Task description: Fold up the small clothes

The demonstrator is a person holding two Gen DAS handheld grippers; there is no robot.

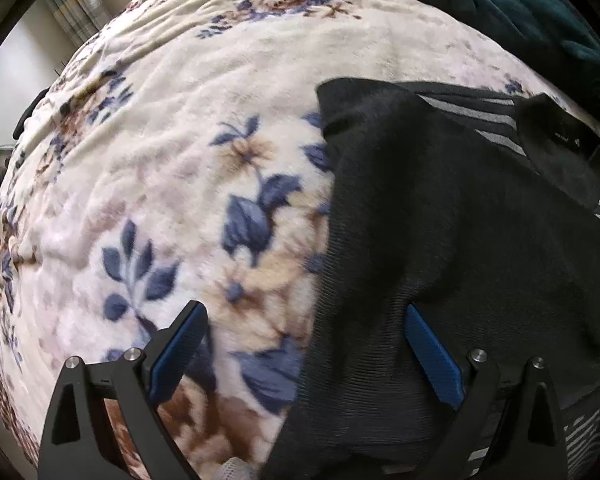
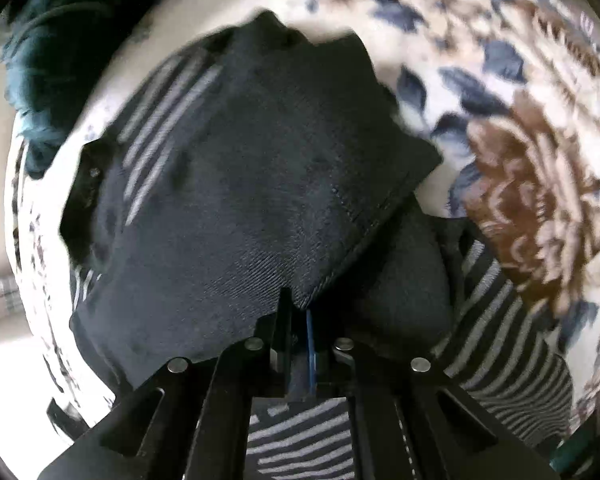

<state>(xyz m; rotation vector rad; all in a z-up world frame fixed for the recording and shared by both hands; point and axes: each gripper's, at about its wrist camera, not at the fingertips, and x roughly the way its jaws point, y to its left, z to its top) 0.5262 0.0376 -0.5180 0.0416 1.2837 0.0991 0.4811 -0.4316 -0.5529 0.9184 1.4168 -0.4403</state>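
A dark knitted garment (image 1: 440, 240) with grey stripes lies rumpled on a fleecy floral blanket (image 1: 160, 160), its plain dark part folded over the striped part. The weave is fine and ribbed, and the folded edge makes a blunt corner that shows in the right wrist view. The right gripper (image 2: 298, 312) points steeply down at the cloth with its jaws pressed together; a bit of the dark edge seems to sit at the tips, though blur and shadow keep me from telling whether it is truly pinched. The left gripper (image 1: 304, 320) also points steeply down, its jaws spread wide, one blue-padded finger (image 1: 176, 352) over the blanket and the other over the garment's edge. A dark teal piece of cloth (image 1: 520, 12) lies beyond, apart from the garment.
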